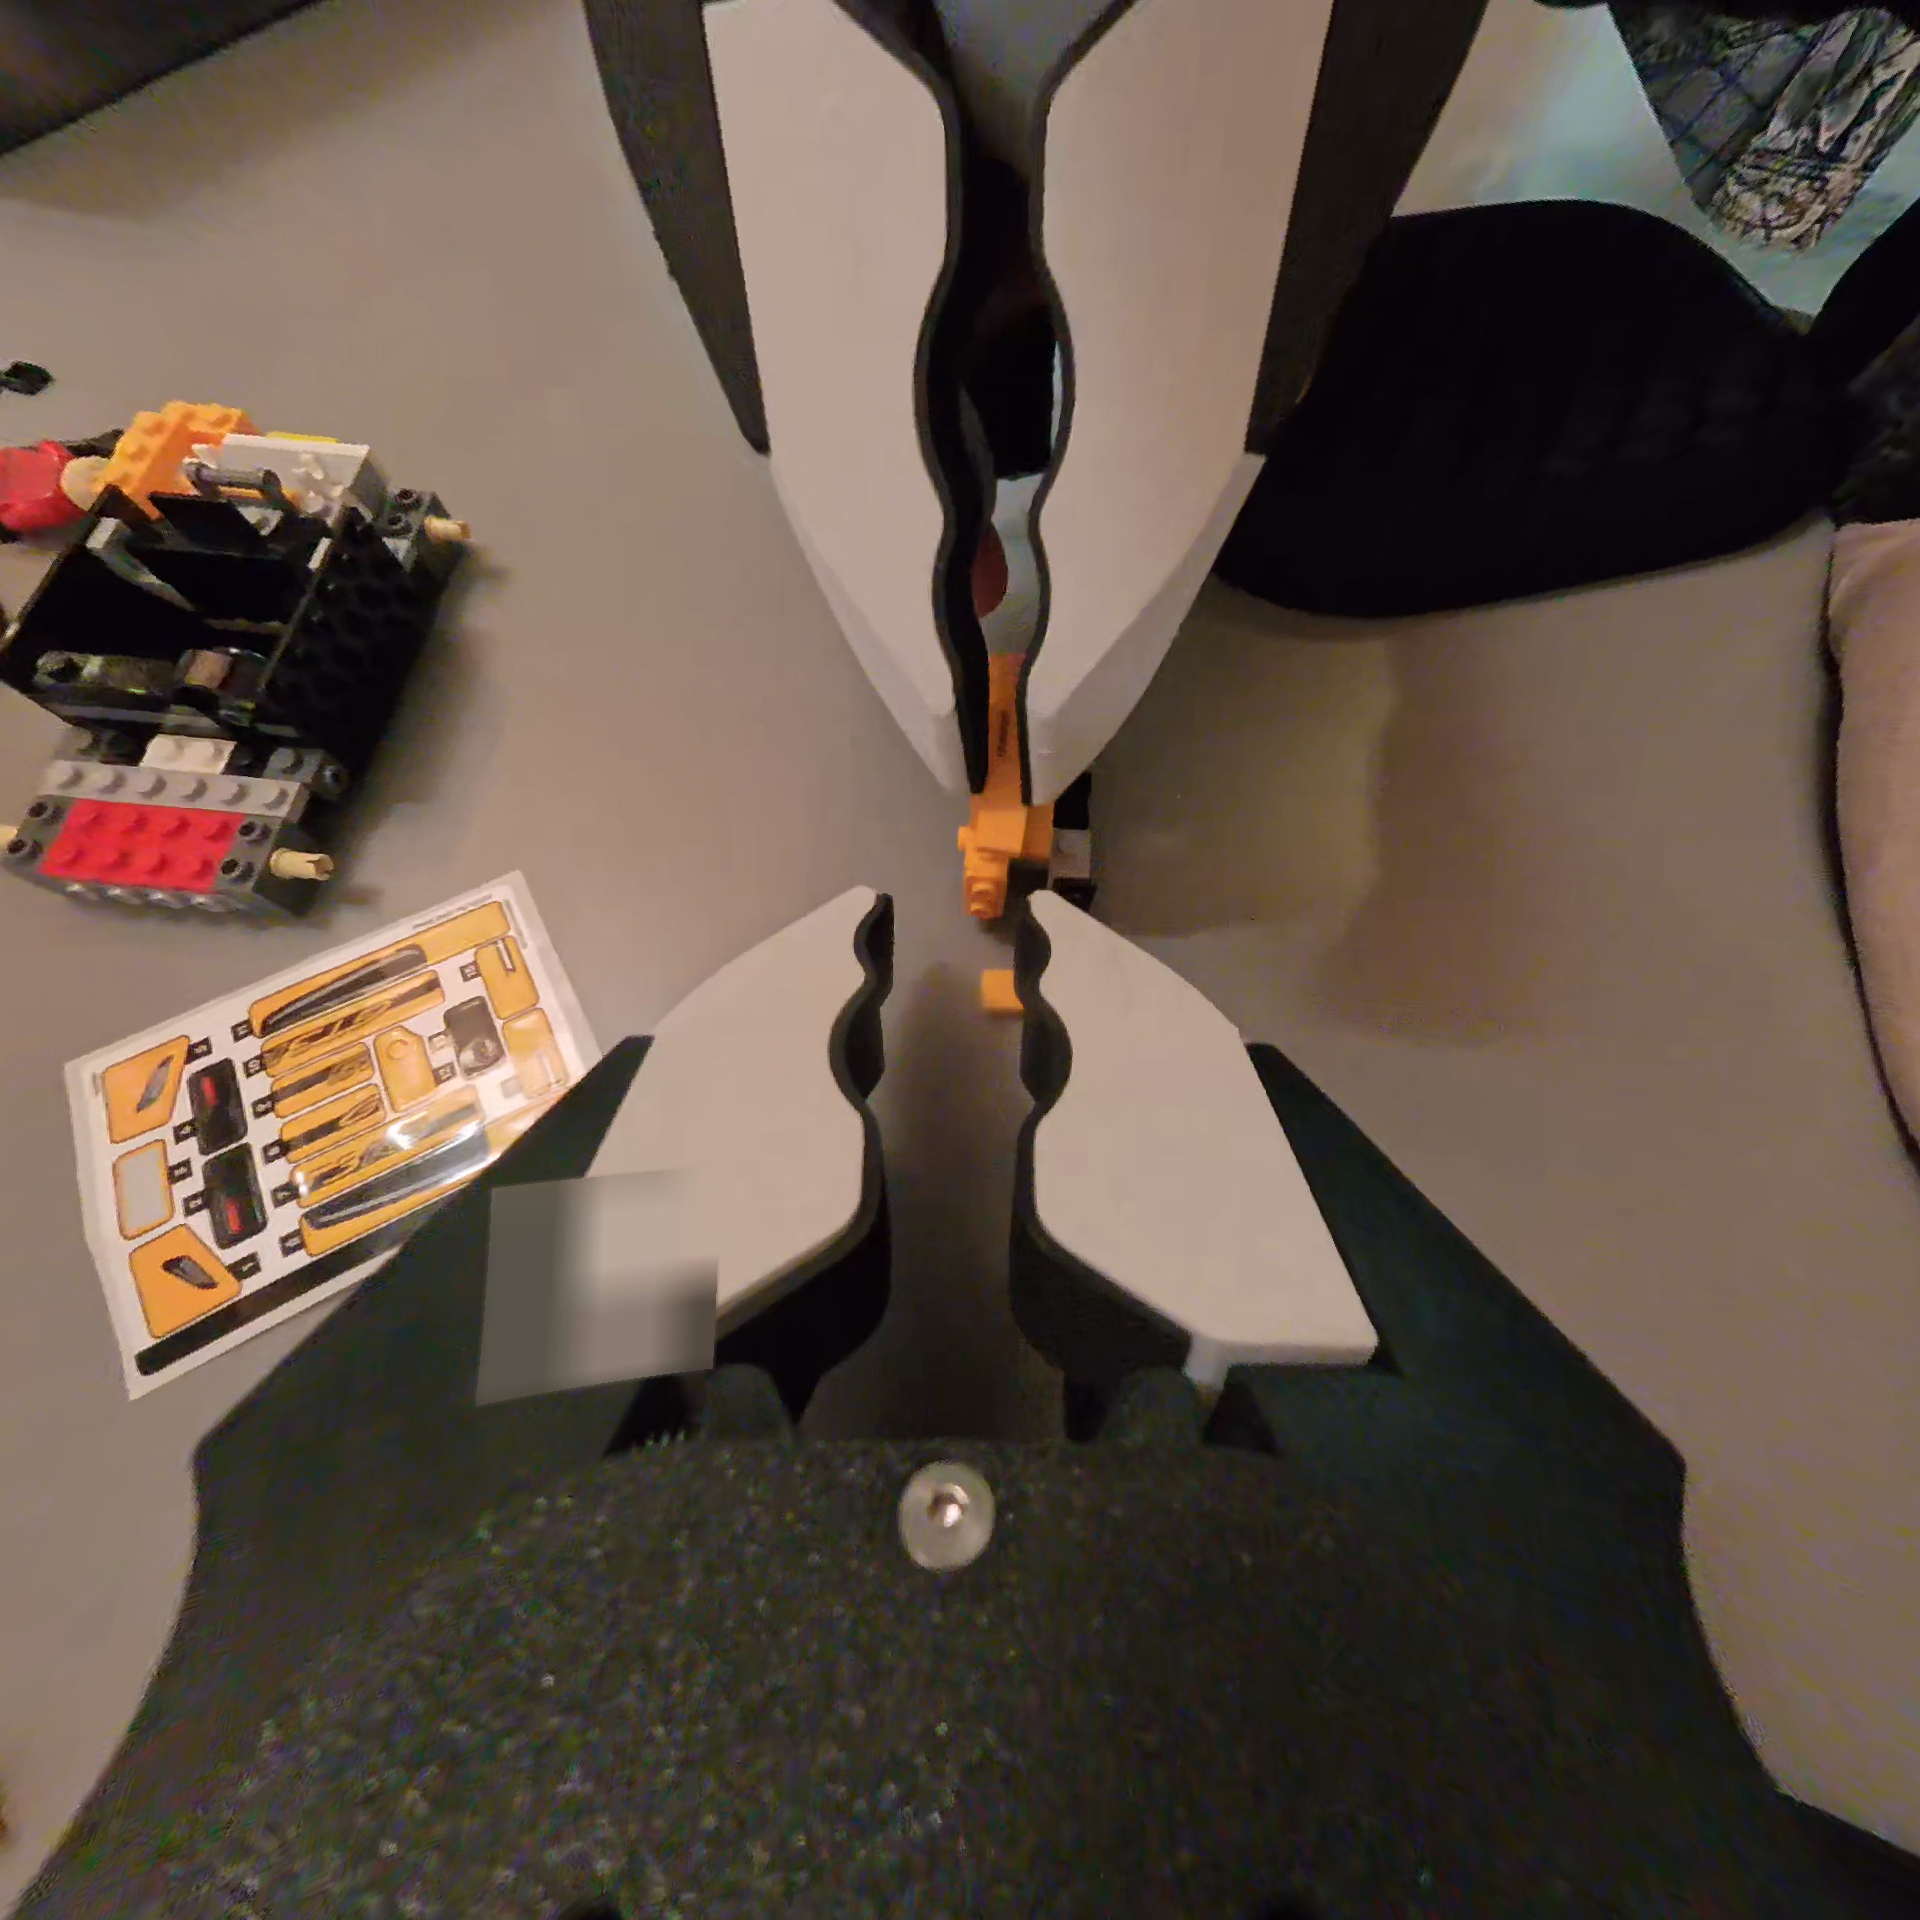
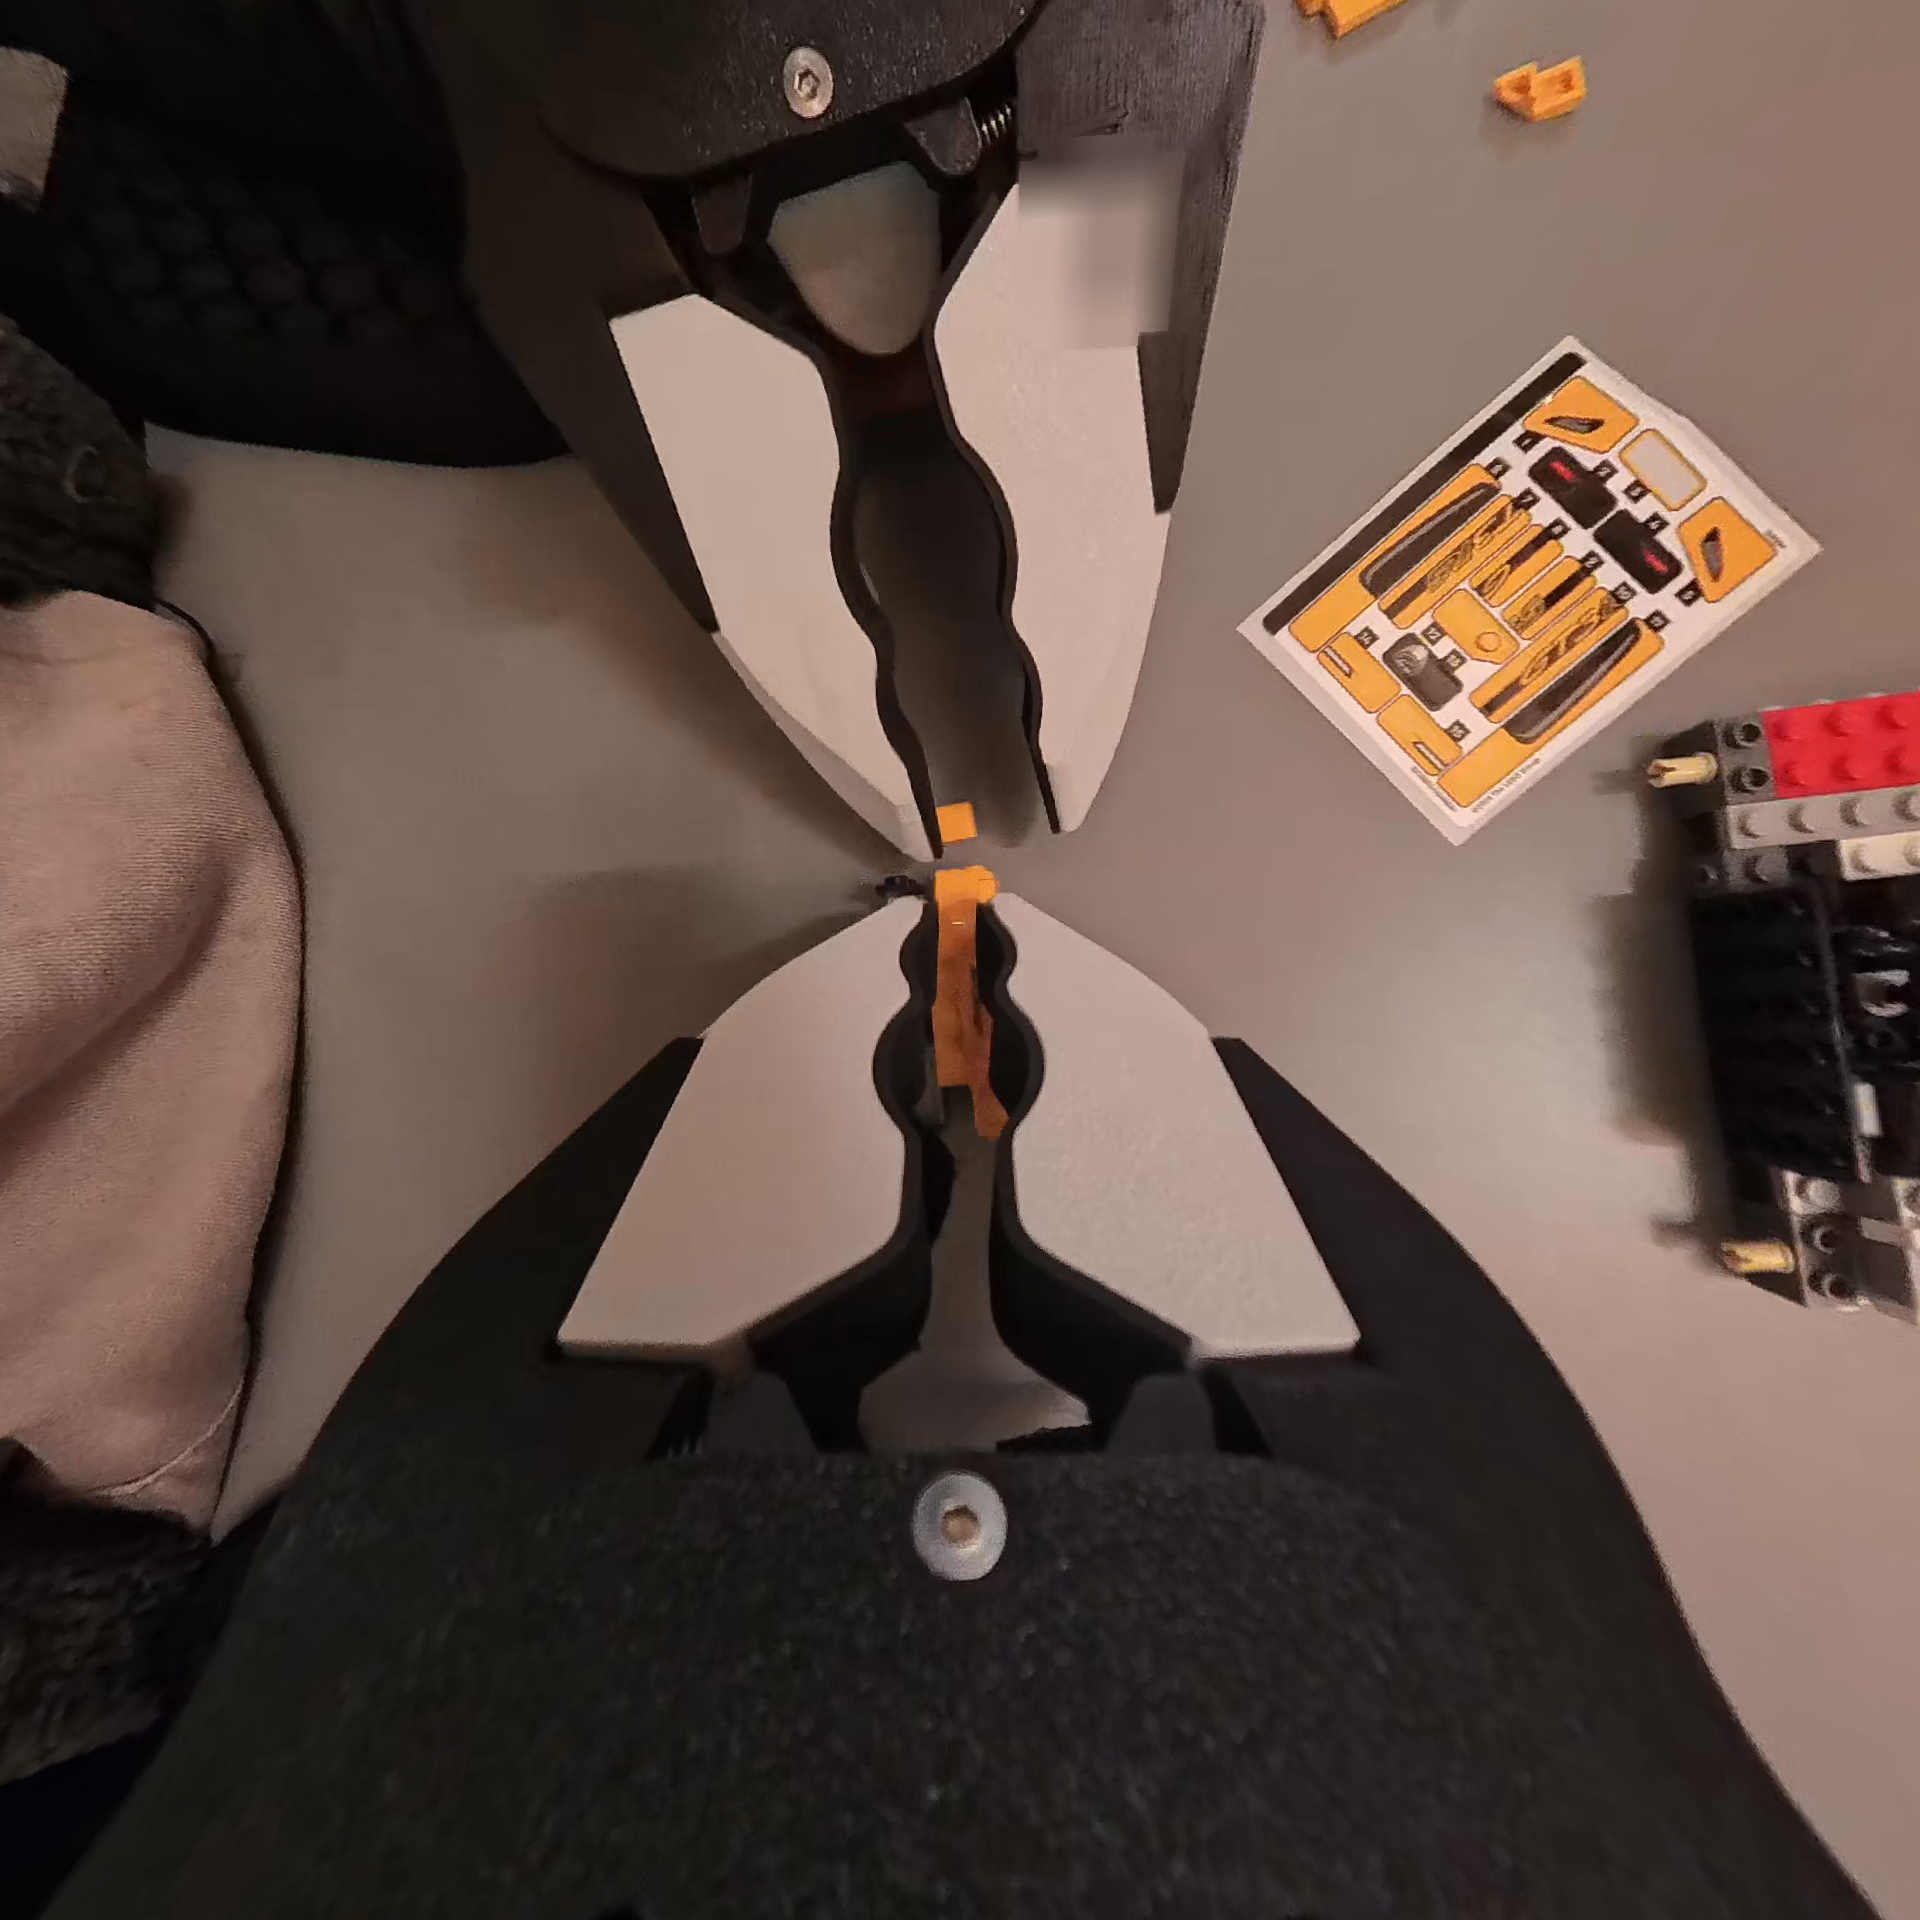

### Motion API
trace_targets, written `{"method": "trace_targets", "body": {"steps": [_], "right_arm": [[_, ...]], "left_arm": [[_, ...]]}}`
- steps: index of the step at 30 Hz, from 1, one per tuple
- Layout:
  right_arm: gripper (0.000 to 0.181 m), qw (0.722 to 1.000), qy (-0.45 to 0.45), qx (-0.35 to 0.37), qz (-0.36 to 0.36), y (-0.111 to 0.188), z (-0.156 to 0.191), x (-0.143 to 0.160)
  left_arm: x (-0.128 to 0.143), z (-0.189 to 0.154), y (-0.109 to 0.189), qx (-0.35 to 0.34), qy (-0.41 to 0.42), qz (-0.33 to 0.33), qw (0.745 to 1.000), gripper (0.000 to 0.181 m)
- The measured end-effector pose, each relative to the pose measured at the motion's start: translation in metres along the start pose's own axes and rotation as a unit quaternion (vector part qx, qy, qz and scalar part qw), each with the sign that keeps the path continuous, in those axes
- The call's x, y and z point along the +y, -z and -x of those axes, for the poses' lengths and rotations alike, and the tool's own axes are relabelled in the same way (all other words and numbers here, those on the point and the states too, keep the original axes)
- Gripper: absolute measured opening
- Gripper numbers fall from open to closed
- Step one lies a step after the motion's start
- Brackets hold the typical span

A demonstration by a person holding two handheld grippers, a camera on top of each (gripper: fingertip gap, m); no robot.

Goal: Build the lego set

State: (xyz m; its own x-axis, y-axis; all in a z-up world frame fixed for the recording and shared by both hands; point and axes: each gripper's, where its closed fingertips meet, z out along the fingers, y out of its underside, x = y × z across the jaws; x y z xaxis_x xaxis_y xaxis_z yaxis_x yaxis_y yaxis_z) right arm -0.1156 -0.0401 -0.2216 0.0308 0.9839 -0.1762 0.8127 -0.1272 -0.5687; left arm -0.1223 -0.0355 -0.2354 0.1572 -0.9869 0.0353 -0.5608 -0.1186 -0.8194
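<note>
Two grippers tip-to-tip: right gripper clamps orange piece, left gripper parted.

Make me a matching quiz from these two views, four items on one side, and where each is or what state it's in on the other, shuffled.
Things:
1. orange assembly
2. small orange piece
3. sticker sheet
4. car chassis

Places or states:
A. flat on the table, next to the chassis
B. clamped in the right gripper
C. between the open left gripper's fingertips, ungripped
D. on the table, red plate at one end

Pairs: 1-B, 2-C, 3-A, 4-D
</note>
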Motion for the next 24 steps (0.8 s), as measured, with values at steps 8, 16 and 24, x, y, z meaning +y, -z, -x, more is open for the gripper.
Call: {"method": "trace_targets", "body": {"steps": [8,16,24], "right_arm": [[0.006,0.999,0.003,0.004,0.031,-0.0038,-0.0029,0.0040],[0.007,0.999,0.005,-0.004,0.032,-0.0042,-0.0026,0.0041],[0.009,1.000,0.015,-0.002,0.023,-0.0011,-0.0041,0.0039]], "left_arm": [[-0.0038,-0.0024,-0.0020,0.002,-0.011,-0.006,1.000,0.016],[-0.0080,-0.0056,-0.0069,0.010,-0.019,-0.008,1.000,0.009],[-0.0077,-0.0060,-0.0084,0.011,-0.013,-0.004,1.000,0.008]]}}
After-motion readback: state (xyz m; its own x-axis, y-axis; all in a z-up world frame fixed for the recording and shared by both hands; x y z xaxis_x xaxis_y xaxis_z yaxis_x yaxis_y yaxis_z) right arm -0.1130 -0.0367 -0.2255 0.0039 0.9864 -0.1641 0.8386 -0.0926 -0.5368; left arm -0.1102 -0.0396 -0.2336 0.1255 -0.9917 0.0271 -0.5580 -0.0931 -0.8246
